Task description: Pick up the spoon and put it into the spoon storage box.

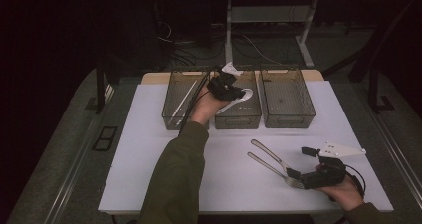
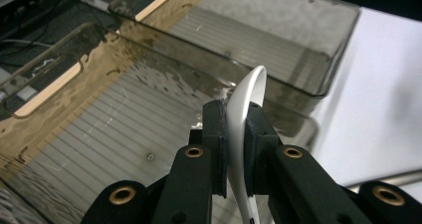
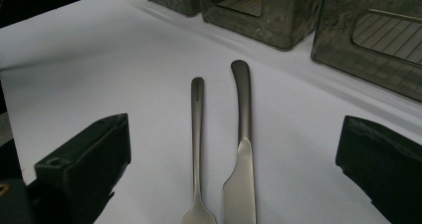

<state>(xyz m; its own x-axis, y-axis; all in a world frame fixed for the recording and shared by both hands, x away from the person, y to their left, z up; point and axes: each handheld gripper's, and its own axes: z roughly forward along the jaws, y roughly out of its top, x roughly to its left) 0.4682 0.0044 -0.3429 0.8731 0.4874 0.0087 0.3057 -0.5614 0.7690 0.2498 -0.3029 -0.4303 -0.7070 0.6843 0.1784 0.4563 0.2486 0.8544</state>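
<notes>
Three clear bins (image 1: 288, 97), one fork (image 3: 197, 149), one knife (image 3: 241, 154), one white spoon (image 2: 242, 129), two chopsticks (image 1: 183, 102).

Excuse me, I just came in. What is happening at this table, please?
A person is working at a white table with a hand-held gripper in each hand. The left gripper is clamped on a white plastic spoon and holds it over the middle one of three clear smoky plastic bins. The left bin already holds long pale utensils; the right bin looks empty. The right gripper is open, its jaws on either side of a metal fork and a metal knife lying side by side on the table.
</notes>
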